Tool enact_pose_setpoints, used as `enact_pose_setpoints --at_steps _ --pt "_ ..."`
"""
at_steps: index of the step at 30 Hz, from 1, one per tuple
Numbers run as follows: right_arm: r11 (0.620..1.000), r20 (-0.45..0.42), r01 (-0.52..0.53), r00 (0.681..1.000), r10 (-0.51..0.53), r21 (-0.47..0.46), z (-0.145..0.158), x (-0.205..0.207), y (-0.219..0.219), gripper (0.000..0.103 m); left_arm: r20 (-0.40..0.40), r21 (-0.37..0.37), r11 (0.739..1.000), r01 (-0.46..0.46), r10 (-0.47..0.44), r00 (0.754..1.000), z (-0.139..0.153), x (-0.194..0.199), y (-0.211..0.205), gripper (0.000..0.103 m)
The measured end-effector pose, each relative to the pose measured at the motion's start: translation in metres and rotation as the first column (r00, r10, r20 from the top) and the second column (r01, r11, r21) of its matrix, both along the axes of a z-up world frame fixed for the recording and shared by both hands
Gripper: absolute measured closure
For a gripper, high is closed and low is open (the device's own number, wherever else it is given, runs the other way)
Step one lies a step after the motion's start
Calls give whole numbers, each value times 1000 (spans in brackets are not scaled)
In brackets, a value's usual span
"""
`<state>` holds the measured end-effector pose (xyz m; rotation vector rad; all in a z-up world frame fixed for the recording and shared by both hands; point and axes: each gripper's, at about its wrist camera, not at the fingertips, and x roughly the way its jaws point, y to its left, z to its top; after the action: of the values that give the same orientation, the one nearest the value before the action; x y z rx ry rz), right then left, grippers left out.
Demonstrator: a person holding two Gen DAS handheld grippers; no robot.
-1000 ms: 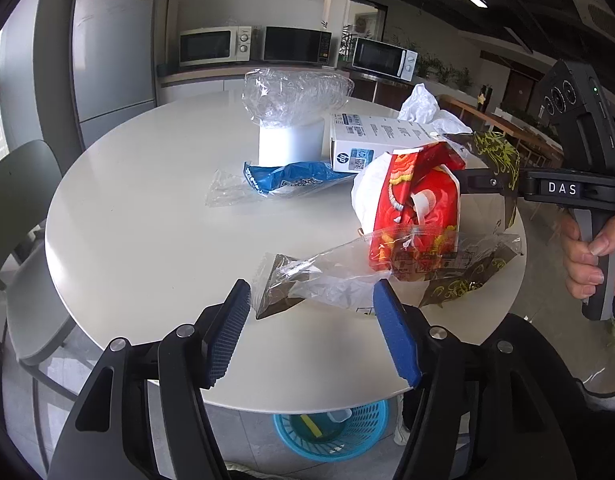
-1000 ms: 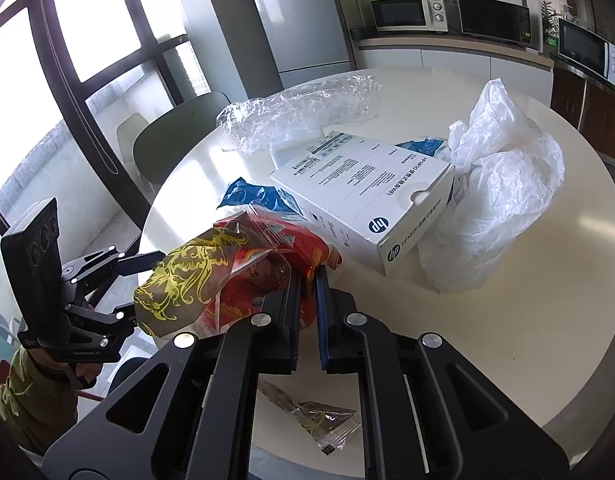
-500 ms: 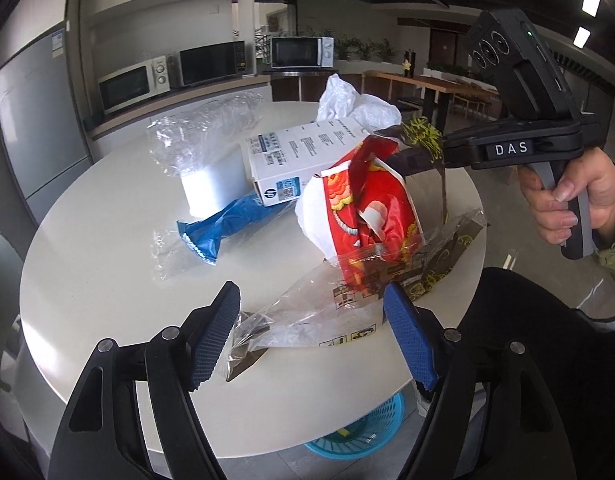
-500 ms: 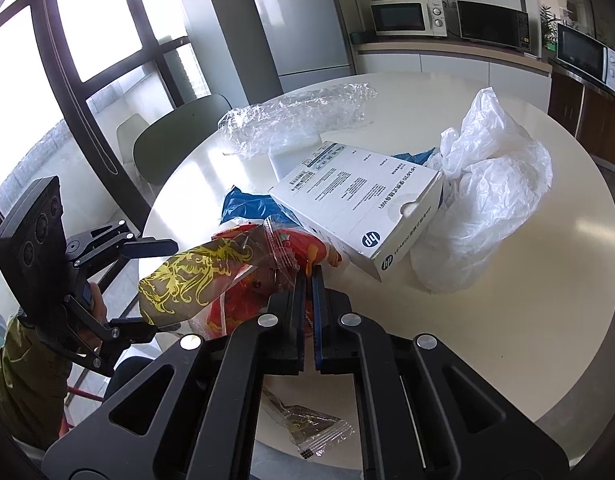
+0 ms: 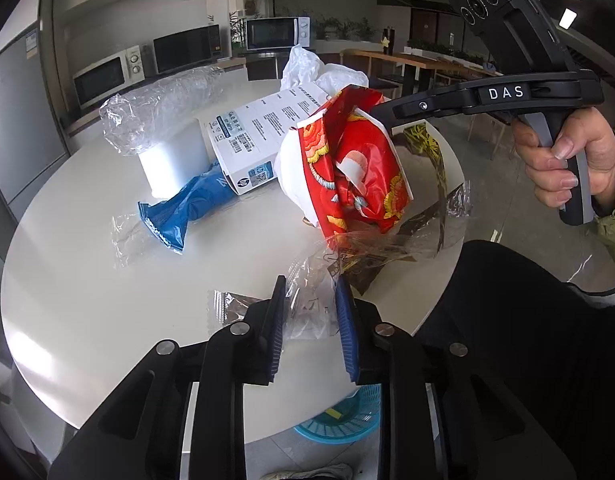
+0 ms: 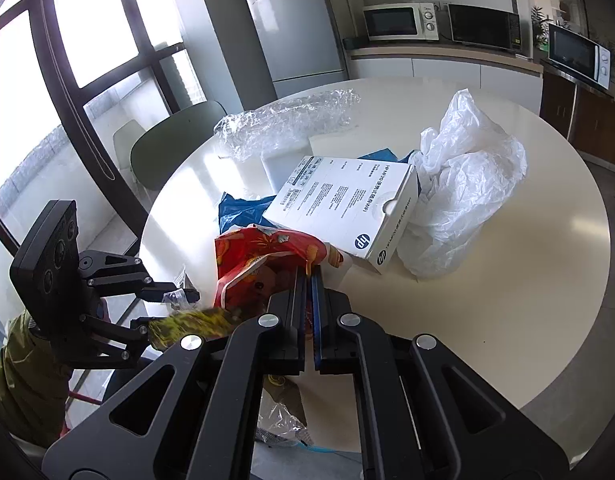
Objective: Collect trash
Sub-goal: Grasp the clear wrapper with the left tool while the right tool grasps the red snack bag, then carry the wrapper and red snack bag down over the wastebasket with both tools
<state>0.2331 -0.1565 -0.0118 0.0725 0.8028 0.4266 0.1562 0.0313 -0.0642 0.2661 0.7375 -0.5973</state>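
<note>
Both hand-held grippers are engaged with trash at the near edge of the round desk (image 5: 87,280). Left hand-held gripper (image 5: 309,300): its jaws are closing, with a clear plastic wrapper (image 5: 307,312) caught between the blue pads, though it cannot be told whether the pads press on it yet. Right hand-held gripper (image 6: 307,280): its jaws are brought together and clamped on the top edge of a red patterned snack bag (image 5: 347,168), which is lifted off the desk just ahead of the left gripper. A dark wrapper with gold print (image 5: 423,144) hangs beneath the right gripper, and its transparent lower end appears to run into the clear film near the left pads.

Beyond the grippers lie a blue packet (image 5: 187,208), a white HP carton (image 6: 347,208), a crumpled white plastic bag (image 6: 459,192) and bubble wrap (image 6: 283,124). A blue mesh basket (image 5: 339,420) is seen on the floor below the desk edge, under the left gripper.

Slippage is judged the main risk: the thin, slick film could be pinched only at a fold and be pulled free when lifted. If the two wrappers are tangled, one could be dragged from the other gripper's hold, or dropped beside the basket.
</note>
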Motion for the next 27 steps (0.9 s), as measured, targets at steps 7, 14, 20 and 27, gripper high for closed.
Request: enact_pose_setpoints --at_steps 7,14,20,27 --pt "1000 23 17 1000 -18 20 4 -13 -8 101 38 -30 997 -64 65 997 9 -24 16 94" --pt "998 39 42 998 -43 40 7 -26 -20 101 48 -49 983 -176 178 983 21 -57 32 95" --pt "997 47 58 997 -61 55 6 -39 -30 101 33 -61 958 -279 281 959 22 -71 42 95" --pt "995 48 79 995 -82 66 3 -51 -43 101 -18 -83 909 -409 409 912 22 -87 41 95"
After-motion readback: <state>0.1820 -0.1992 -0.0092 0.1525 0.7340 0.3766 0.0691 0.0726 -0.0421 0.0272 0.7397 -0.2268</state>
